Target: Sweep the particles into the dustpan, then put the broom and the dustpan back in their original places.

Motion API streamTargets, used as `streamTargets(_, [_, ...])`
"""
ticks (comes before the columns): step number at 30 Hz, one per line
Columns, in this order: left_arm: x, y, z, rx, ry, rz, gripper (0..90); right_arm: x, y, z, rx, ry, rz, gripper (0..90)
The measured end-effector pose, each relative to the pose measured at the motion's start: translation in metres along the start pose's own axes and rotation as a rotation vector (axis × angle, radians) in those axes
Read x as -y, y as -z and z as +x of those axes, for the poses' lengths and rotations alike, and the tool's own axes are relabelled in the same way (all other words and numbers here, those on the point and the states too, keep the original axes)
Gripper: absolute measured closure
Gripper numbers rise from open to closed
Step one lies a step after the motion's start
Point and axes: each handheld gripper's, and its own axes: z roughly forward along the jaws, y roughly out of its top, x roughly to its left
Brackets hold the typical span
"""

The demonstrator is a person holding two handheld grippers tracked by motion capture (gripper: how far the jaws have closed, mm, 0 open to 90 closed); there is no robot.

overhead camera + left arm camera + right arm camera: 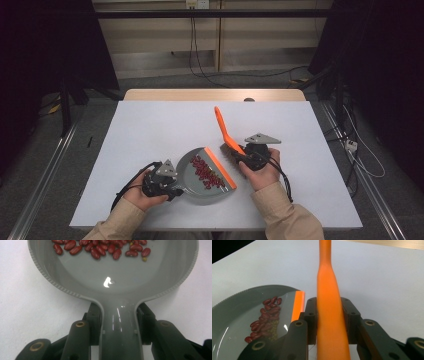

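Observation:
A grey dustpan (197,187) with an orange lip (221,167) lies on the white table near its front edge. Several red kidney beans (206,172) lie inside the pan, along the lip; the same beans (100,247) show in the left gripper view. My left gripper (176,190) is shut on the dustpan's grey handle (121,327). My right gripper (239,156) is shut on an orange brush (223,127), whose handle (328,302) points up and away from me. The brush's dark bristles (229,150) rest just right of the pan's lip.
The white tabletop (160,125) stretches bare behind and to both sides of the pan. A wooden edge (215,94) runs along the table's far side. Cables (200,60) hang down the back wall, and dark stands flank the table.

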Motion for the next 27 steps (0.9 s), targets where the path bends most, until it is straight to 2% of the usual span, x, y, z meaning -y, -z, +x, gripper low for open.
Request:
streamTargets(1, [0.001,-0.001,-0.001,-0.008,0.018,-0.016,63.6,0.000,0.000,0.000,0.002,-0.002,-0.003,70.9])
streamTargets(2, [0.001,0.001,0.002,-0.005,0.003,-0.004,63.5,-0.001,0.001,-0.001,-0.001,-0.004,-0.007,70.9])
streamTargets(4, [0.003,0.004,0.004,-0.014,0.016,-0.020,63.6,-0.001,0.001,-0.002,0.002,-0.007,-0.010,70.9])
streamTargets(5, [0.003,0.005,0.004,0.000,0.038,-0.035,63.6,-0.001,0.001,-0.002,0.000,-0.009,-0.009,70.9])
streamTargets(7, [0.003,0.008,0.005,-0.014,0.050,-0.061,63.5,-0.001,0.001,-0.003,0.000,-0.007,-0.008,70.9])
streamTargets(9, [0.003,0.011,0.008,-0.027,0.061,-0.064,63.5,-0.002,0.001,-0.004,-0.006,-0.009,-0.011,70.9])
streamTargets(14, [0.004,0.018,0.016,-0.061,0.129,-0.102,63.5,-0.003,0.003,-0.010,-0.003,-0.018,-0.016,70.9])
streamTargets(16, [0.003,0.022,0.019,-0.069,0.143,-0.106,63.5,-0.003,0.003,-0.012,-0.005,-0.016,-0.020,70.9])
streamTargets(18, [0.003,0.025,0.020,-0.099,0.161,-0.105,63.5,-0.004,0.004,-0.013,-0.008,-0.015,-0.021,70.9])
streamTargets(19, [0.004,0.026,0.022,-0.092,0.168,-0.106,63.5,-0.004,0.004,-0.013,-0.007,-0.014,-0.022,70.9])
streamTargets(21, [0.004,0.028,0.024,-0.124,0.179,-0.104,63.5,-0.004,0.005,-0.015,-0.006,-0.012,-0.023,70.9])
streamTargets(22, [0.005,0.029,0.026,-0.117,0.190,-0.111,63.5,-0.005,0.005,-0.016,-0.007,-0.010,-0.025,70.9])
streamTargets(23, [0.005,0.030,0.027,-0.135,0.203,-0.110,63.5,-0.005,0.005,-0.016,-0.004,-0.009,-0.026,70.9])
streamTargets(27, [0.008,0.033,0.033,-0.153,0.239,-0.115,63.5,-0.005,0.007,-0.019,-0.002,-0.009,-0.028,70.9])
